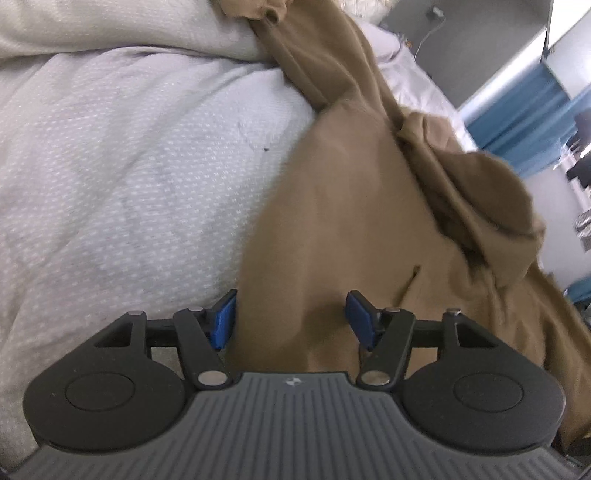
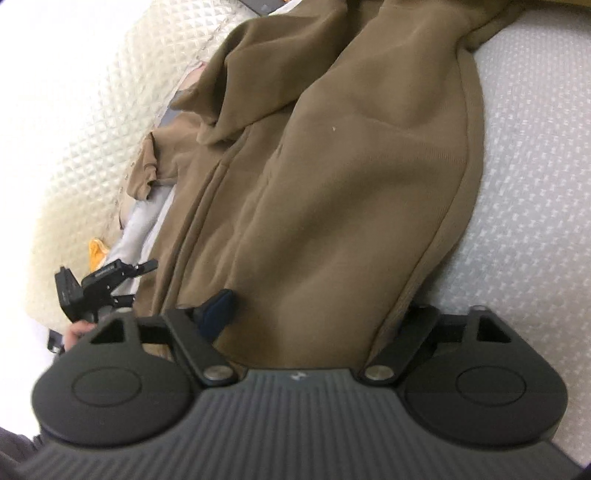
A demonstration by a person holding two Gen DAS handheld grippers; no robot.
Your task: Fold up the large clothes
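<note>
A large brown hoodie (image 1: 351, 229) lies spread on the bed, its hood (image 1: 491, 206) bunched at the right in the left wrist view. My left gripper (image 1: 291, 319) stands open low over the garment's near edge, one blue pad (image 1: 225, 319) at the fabric's border and the other pad (image 1: 360, 319) on the cloth. In the right wrist view the hoodie (image 2: 332, 184) runs away from me. My right gripper (image 2: 314, 314) straddles a thick fold of it, jaws wide, one pad (image 2: 218, 314) showing and the other hidden under the hem. The left gripper (image 2: 138, 282) shows at the left, held by a hand (image 2: 79, 330).
The bed wears a pale dotted cover (image 1: 110, 166), with a pillow (image 1: 110, 26) at the far side. A cream quilted blanket (image 2: 74, 129) lies beyond the hoodie, with a small orange item (image 2: 96, 254) beside it. Blue curtains (image 1: 517, 122) hang past the bed.
</note>
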